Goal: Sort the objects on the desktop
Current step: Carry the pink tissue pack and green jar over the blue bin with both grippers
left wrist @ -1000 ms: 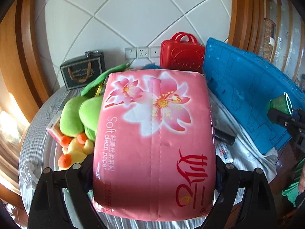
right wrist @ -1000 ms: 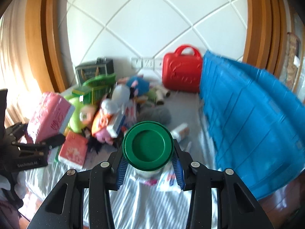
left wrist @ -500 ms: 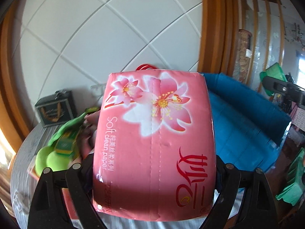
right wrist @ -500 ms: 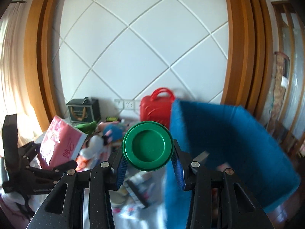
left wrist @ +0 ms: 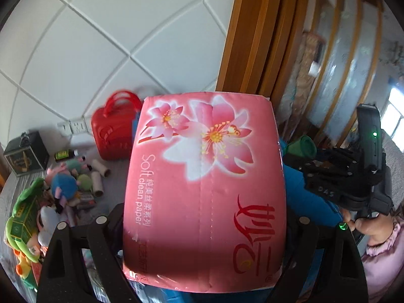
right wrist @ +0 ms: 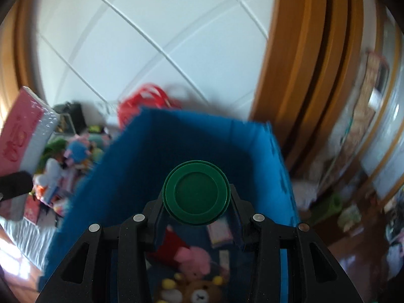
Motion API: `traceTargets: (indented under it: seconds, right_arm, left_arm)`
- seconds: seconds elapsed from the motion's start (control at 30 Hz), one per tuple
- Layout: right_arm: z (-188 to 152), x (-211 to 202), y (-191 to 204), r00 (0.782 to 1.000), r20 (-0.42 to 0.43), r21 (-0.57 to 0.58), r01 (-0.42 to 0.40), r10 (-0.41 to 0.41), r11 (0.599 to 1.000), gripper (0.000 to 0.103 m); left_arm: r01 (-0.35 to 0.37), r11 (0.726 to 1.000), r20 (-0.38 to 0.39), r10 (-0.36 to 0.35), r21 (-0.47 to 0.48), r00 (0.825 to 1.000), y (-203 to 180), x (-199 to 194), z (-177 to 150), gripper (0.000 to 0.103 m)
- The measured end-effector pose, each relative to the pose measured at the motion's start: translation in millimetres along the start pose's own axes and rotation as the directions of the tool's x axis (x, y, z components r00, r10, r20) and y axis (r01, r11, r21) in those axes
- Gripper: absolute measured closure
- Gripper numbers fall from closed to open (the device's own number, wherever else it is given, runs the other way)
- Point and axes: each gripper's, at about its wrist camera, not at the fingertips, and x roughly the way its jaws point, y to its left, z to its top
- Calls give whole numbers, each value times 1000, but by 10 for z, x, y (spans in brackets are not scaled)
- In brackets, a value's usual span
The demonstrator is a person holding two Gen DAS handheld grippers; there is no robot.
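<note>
Tissue pack [left wrist: 204, 192], clamped in the left gripper [left wrist: 204, 229], and the green-lidded jar [right wrist: 196, 192], clamped in the right gripper [right wrist: 196, 214], have swung from the cluttered table to over the blue bin [right wrist: 141, 166]; dropping them in looks next

The pink tissue pack [left wrist: 204, 192] carries "Soft clean paper" in white down its left side, with a line of small white Chinese characters beside it and large red Chinese brand characters at the lower right. The black gripper [left wrist: 335, 189] at the right shows "D4S" in pale letters.
</note>
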Motion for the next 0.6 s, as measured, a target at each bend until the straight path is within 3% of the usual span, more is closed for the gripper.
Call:
traceTargets:
  seconds: [0.13, 0.2, 0.37, 0.47, 0.5, 0.6]
  right_arm:
    - [-123, 784, -394, 982, -189, 55, -15, 25, 998, 62]
    - [-248, 1157, -492, 958, -285, 52, -7, 22, 999, 62]
    - [-770, 1939, -498, 863, -505, 4, -15, 15, 1000, 62]
    - [-1125, 2297, -419, 790, -612, -25, -28, 7, 999, 62]
    - [-1245, 2374, -392, 770, -638, -43, -33, -2, 999, 62]
    - [-1584, 2543, -296, 706, -707, -110, -42, -49, 993, 62]
  left_arm:
    - [-63, 998, -212, 62, 3, 975, -346, 877, 132, 12]
    - [-114, 993, -309, 120, 38, 944, -519, 1334, 81, 12]
    - [-191, 973, -498, 231, 132, 836, -641, 2294, -300, 12]
    - [-220, 962, -599, 273, 162, 752, -590, 2732, -645, 12]
    - [-228, 957, -635, 289, 179, 717, -570, 2866, -790, 12]
    - [-240, 946, -695, 322, 217, 643, -512, 3082, -1046, 12]
